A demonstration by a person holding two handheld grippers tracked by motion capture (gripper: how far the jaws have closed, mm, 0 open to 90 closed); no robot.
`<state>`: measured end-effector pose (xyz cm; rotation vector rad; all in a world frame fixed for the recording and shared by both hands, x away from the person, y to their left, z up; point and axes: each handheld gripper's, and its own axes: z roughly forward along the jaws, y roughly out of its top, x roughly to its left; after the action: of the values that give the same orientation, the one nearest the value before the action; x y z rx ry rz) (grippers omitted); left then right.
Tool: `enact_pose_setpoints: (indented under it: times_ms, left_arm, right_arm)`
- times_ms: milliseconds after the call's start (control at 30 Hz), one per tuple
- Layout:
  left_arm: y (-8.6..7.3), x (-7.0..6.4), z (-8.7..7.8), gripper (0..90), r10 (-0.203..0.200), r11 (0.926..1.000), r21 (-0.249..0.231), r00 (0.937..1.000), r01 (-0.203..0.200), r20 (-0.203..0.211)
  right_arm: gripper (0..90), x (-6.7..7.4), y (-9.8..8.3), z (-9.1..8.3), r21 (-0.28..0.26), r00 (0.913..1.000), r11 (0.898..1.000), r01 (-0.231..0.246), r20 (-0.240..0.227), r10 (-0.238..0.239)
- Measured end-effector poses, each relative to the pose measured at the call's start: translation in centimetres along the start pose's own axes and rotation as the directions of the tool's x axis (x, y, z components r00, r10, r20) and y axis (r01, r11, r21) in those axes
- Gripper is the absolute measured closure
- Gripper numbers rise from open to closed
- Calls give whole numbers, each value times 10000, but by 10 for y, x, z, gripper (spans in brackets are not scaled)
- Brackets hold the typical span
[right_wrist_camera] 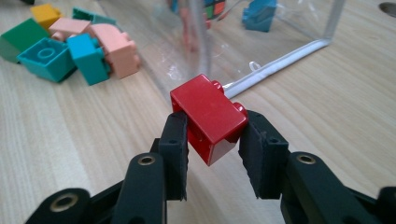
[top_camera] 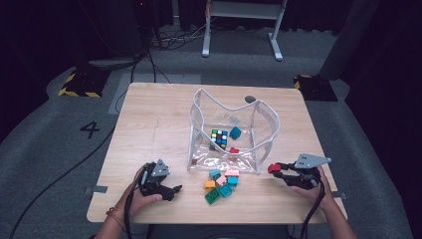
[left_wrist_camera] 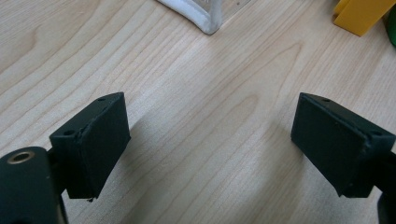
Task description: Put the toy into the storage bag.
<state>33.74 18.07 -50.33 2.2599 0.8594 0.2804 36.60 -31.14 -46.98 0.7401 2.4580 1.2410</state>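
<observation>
The right gripper (top_camera: 276, 168) pinches a red brick (top_camera: 273, 168) between its two black pads, and in the right gripper view the red brick (right_wrist_camera: 208, 117) sits tilted, its studs turned toward the clear bag (right_wrist_camera: 261, 42), with the pads pressed on its two opposite sides. Taking the clear bag (top_camera: 232, 130) as the landmark, the brick hangs just off the bag's near right corner, close to the white piping but apart from it. Inside the bag lie a puzzle cube (top_camera: 219, 138), a blue brick (top_camera: 235, 132) and a small red piece (top_camera: 234, 150). Just in front of the bag's near wall lies a loose pile of bricks (top_camera: 221, 184) in green, teal, pink and yellow. The left gripper (top_camera: 169, 191) rests on the wooden table (top_camera: 149, 119), in front of the bag's near left corner, its jaws spread wide over bare wood with nothing between them.
</observation>
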Motion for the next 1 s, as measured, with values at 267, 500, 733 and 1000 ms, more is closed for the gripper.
enact_pose_setpoints:
  times_ms: [267, 500, 733, 1000]
  left_arm:
    - [0, 0, 0, 116, 1, 10000, 5, 10000, -1, -41]
    - [0, 0, 0, 116, -6, 10000, 13, 10000, 6, -35]
    - [0, 0, 0, 117, 5, 10000, 7, 10000, -5, -43]
    - [0, 0, 0, 116, 9, 10000, 14, 10000, -9, -36]
  right_arm:
    - [634, -22, 4, -7, -388, 9990, 9987, -321, 311, 333]
    - [634, -37, 17, -16, -611, 9943, 9974, -371, 974, 430]
    - [635, -53, 31, -23, -1010, 9905, 9932, -576, 1185, 695]
    - [635, -65, 52, -30, -1206, 9873, 9911, -565, 1407, 734]
